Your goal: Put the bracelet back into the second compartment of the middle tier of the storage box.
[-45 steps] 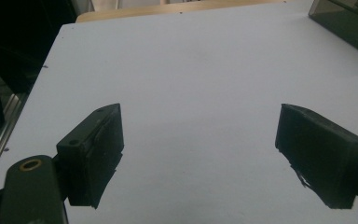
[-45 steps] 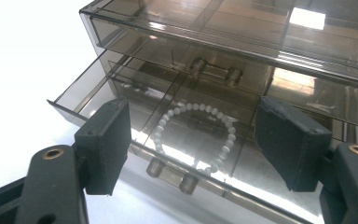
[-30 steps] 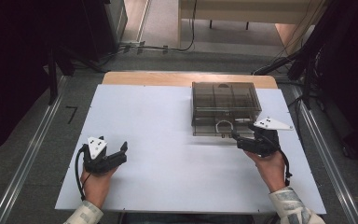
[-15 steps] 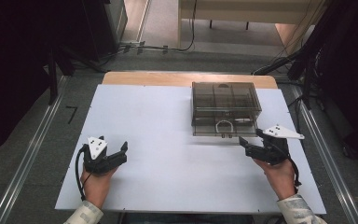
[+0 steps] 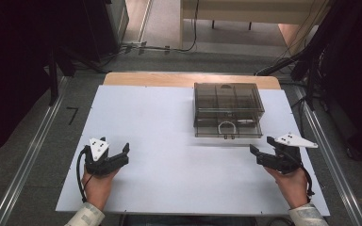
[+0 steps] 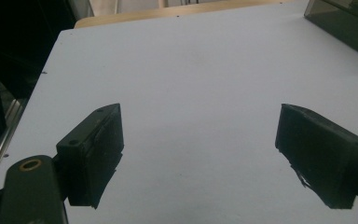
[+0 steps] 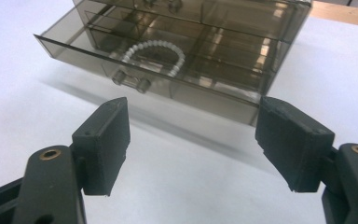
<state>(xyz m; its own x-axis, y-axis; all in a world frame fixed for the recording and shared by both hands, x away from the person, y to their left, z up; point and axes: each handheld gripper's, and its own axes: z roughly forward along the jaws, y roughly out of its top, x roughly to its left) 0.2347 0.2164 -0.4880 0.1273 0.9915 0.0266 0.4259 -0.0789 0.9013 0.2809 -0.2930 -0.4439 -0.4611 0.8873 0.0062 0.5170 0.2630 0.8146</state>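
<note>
I see a smoked drawer box [image 5: 228, 109] far right on the bench [image 5: 151, 122]. Its lower drawer [image 7: 135, 70], pulled out, holds a white bead bracelet [image 7: 156, 53]. My left tongs [image 5: 120, 155] and right tongs [image 5: 260, 149] are spread, empty.

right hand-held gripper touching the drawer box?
Apart. In the high view the right hand-held gripper sits off the near right corner of the smoky plastic drawer box, with bare white table between them; its jaws stand open, nothing between them.

We see a white bench [image 5: 169, 141] with a light wooden strip at its far edge. The drawer box [image 5: 227, 109] is smoky transparent brown, and inside lies a white beaded bracelet [image 7: 154, 53]. Both the left gripper [image 5: 118, 157] and the right gripper [image 5: 262, 149] are black, each with a pale grey plate.
</note>
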